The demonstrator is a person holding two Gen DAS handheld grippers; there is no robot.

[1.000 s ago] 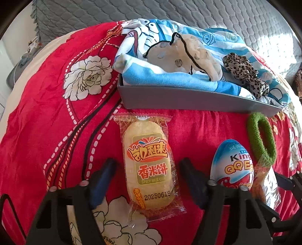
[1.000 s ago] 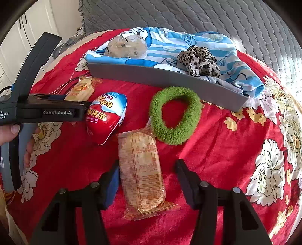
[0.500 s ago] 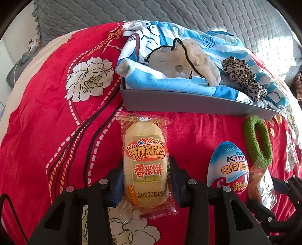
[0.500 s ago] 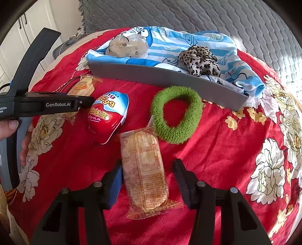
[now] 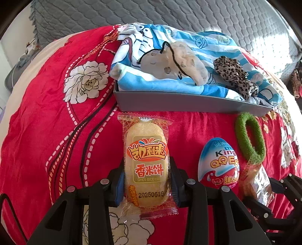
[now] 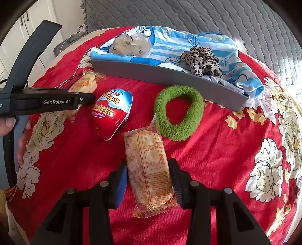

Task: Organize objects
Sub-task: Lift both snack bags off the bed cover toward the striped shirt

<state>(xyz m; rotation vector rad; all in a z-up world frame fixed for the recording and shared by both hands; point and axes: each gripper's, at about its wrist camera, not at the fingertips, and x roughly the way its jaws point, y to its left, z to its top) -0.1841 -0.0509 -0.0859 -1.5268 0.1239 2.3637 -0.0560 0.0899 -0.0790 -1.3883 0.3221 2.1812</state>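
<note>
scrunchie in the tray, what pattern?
Leopard print, tan with dark spots: the scrunchie lies on the blue striped cloth. Clearest in the right wrist view.

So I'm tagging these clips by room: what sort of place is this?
Most likely a bedroom, with the work done on a bed. The surface is a soft red floral bedspread, a grey quilted cover lies behind it, and white cupboard doors stand at the far left.

Sunlit grey quilted bedding (image 6: 207,17) lies behind a red floral bedspread (image 6: 226,150).
</note>
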